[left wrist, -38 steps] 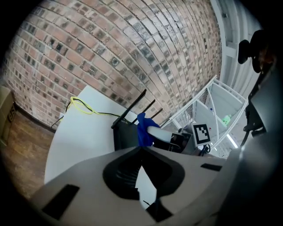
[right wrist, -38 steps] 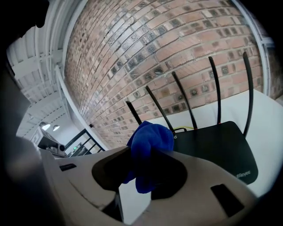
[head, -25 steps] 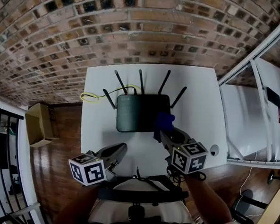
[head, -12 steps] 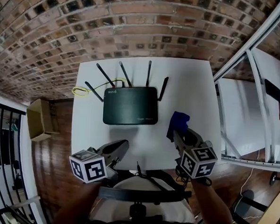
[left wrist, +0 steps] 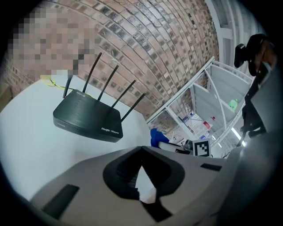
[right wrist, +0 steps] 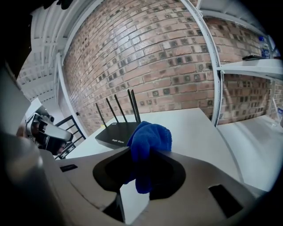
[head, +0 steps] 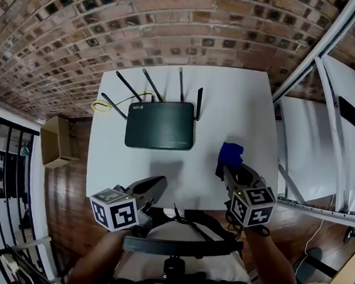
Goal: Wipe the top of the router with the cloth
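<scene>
Cloth (head: 229, 155) clamped in right gripper (head: 227, 169), jaws just closing tighter; left gripper (head: 160, 181) pinched together, empty. Both tilt down over white table (head: 242, 106); router (head: 160, 132) beyond, brick wall (head: 172, 24) behind.

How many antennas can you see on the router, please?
5 antennas: one at the left rear corner of the router, three along its back edge, one on its right side. None looks hidden.

Router (head: 160, 125) on table (head: 239, 106), far half, antennas toward the brick wall (head: 172, 30). Cable (head: 101, 107) behind its left corner. Cloth (head: 230, 153) in right gripper (head: 226, 171), near-right of router, apart from it. Left gripper (head: 160, 182) at near edge. Box (head: 56, 149) on floor, left of table.
</scene>
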Motion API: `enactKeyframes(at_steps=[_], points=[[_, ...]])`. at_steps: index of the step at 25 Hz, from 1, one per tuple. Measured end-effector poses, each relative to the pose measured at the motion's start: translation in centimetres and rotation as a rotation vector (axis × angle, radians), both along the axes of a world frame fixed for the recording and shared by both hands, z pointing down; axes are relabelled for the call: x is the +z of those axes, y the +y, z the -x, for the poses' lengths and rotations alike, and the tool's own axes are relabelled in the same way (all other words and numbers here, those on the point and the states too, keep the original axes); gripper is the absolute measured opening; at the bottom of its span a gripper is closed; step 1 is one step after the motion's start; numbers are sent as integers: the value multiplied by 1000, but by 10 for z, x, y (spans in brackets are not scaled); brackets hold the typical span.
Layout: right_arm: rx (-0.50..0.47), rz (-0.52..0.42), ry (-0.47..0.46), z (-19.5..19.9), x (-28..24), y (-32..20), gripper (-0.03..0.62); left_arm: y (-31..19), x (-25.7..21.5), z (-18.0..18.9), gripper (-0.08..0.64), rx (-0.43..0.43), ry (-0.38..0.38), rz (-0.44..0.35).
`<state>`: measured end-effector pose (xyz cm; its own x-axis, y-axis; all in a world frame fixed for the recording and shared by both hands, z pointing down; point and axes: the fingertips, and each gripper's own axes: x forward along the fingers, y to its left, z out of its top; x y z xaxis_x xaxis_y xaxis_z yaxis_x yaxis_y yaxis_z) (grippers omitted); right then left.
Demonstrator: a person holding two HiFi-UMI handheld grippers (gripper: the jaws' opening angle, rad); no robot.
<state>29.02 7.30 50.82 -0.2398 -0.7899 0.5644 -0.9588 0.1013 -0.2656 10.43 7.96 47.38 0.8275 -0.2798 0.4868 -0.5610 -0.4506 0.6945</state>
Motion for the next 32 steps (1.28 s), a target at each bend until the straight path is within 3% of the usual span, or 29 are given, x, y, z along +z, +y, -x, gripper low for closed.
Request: enactKeyframes(at_steps=[11, 17, 23, 32], points=[[-54, 11, -4, -12, 1, 18, 112, 23, -1, -11, 28, -39, -33, -12], [8, -22, -28, -14, -13, 16, 110, 23, -4, -1, 28, -38, -13, -11], [46, 20, -25, 3, -14, 17, 109, 12, -11, 21, 28, -2, -4, -8], [82, -7, 5, 46, -31, 12, 107, 0, -11, 62, 28, 54, 7, 1]])
